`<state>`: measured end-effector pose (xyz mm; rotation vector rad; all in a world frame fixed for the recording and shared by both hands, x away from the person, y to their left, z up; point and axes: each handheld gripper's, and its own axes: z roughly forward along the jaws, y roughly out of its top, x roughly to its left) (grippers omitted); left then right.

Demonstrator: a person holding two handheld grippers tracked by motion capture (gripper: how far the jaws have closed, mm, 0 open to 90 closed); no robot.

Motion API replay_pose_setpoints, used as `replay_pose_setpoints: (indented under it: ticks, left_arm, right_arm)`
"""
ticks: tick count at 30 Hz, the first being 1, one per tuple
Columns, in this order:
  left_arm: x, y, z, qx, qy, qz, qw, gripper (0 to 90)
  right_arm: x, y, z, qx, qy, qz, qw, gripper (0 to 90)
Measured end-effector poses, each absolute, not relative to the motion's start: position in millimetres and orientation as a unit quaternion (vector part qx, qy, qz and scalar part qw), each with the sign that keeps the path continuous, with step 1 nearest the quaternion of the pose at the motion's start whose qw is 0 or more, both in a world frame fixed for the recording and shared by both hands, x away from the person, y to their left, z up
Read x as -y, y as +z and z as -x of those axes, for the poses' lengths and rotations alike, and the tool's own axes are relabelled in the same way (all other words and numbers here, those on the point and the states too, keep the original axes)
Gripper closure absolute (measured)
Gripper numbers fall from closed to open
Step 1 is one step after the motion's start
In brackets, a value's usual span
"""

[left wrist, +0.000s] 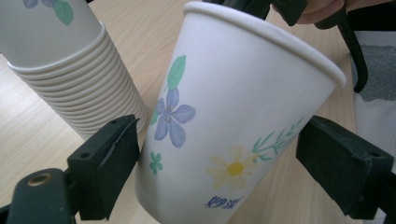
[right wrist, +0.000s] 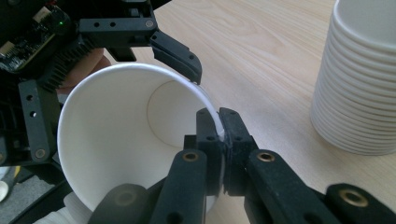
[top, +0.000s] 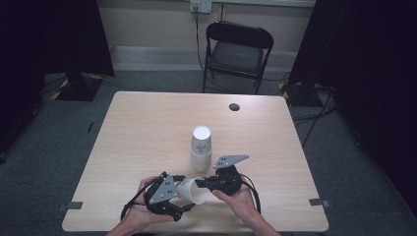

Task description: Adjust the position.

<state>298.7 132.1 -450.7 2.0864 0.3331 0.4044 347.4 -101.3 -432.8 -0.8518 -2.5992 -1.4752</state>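
I see my right gripper pinched tight on the rim of a paper cup, which lies tilted above the near edge of the table. My left gripper stands wide around the cup's flowered wall, pads just off it on both sides. Just beyond, a stack of cups sits upside down mid-table. Farther off I note grey carpet and a black folding chair by the wall.

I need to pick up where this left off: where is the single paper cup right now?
In the high view the paper cup lies tilted near the table's front edge, just in front of the cup stack, its rim pinched by the right tongs, between the open left tongs.
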Motion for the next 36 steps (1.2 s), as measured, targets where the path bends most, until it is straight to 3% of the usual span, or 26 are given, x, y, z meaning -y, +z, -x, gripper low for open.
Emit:
replay_pose_setpoints:
  ticks: [11, 25, 36]
  left_arm:
    - [-131, -449, -297, -0.137, 0.183, -0.854, 0.467, 19.1]
    - [-137, -450, -306, -0.210, 0.090, -0.830, 0.509, 22.3]
    - [-142, -451, -308, -0.228, 0.071, -0.808, 0.539, 25.0]
  right_arm:
    - [99, -429, -346, 0.830, -0.483, 0.279, 0.023, 87.5]
    - [97, -425, -343, 0.823, -0.509, 0.254, -0.005, 79.3]
    - [100, -419, -341, 0.804, -0.542, 0.243, -0.024, 75.7]
